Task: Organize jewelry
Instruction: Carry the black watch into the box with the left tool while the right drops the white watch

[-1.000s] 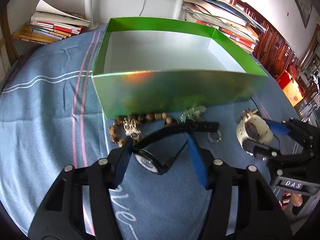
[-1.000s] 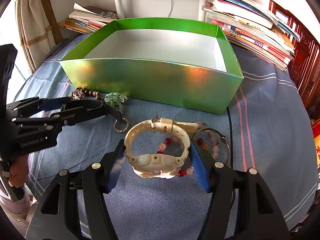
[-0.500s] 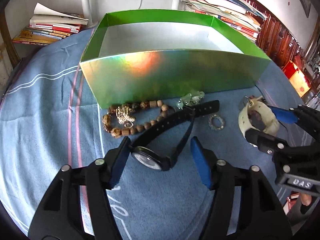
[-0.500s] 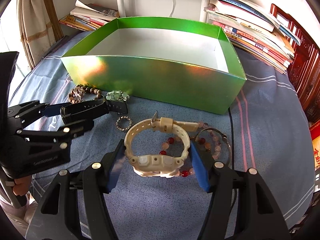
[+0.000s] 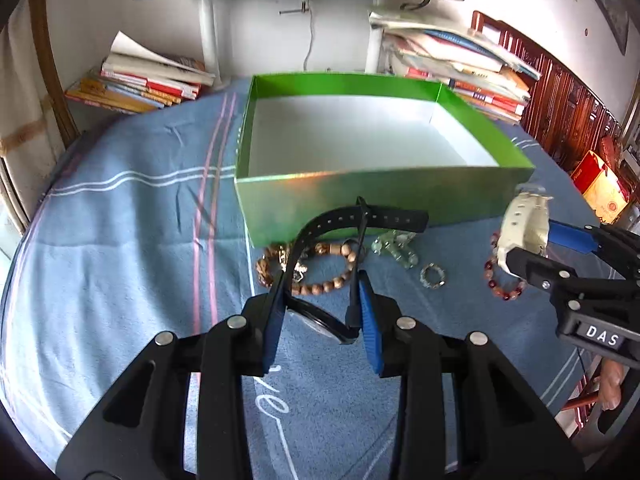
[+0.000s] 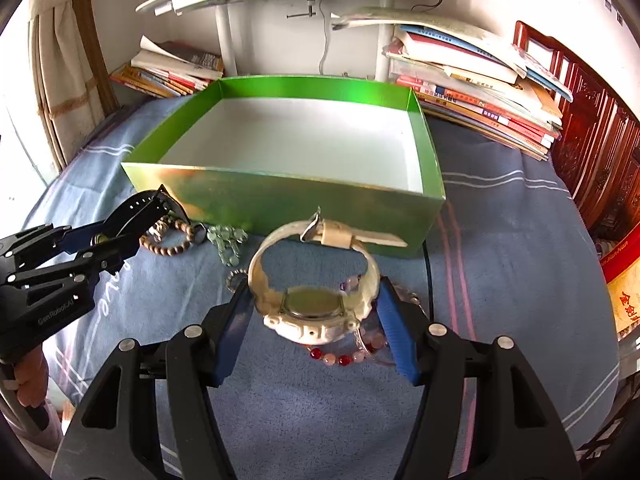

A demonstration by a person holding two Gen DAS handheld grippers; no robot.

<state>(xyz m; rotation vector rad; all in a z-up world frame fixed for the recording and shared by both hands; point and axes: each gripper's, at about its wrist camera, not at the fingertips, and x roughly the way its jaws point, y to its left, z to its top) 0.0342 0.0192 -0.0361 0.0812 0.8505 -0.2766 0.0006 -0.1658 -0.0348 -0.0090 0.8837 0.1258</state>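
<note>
Watches [image 5: 362, 218] [image 6: 316, 280] gripped (both lifted) before box [image 5: 384, 200].

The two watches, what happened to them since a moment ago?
Both got lifted off the blue cloth. The left tool closed on the black watch and raised it; the right tool raised the cream watch. The green box stayed empty, and the bead bracelets stayed down.

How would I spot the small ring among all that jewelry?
Find the green box on the blue cloth. In front of its near wall lies a row of jewelry; the ring sits between the green stones and the red bead bracelet. It is the smallest loop, silvery, not beaded.
</note>
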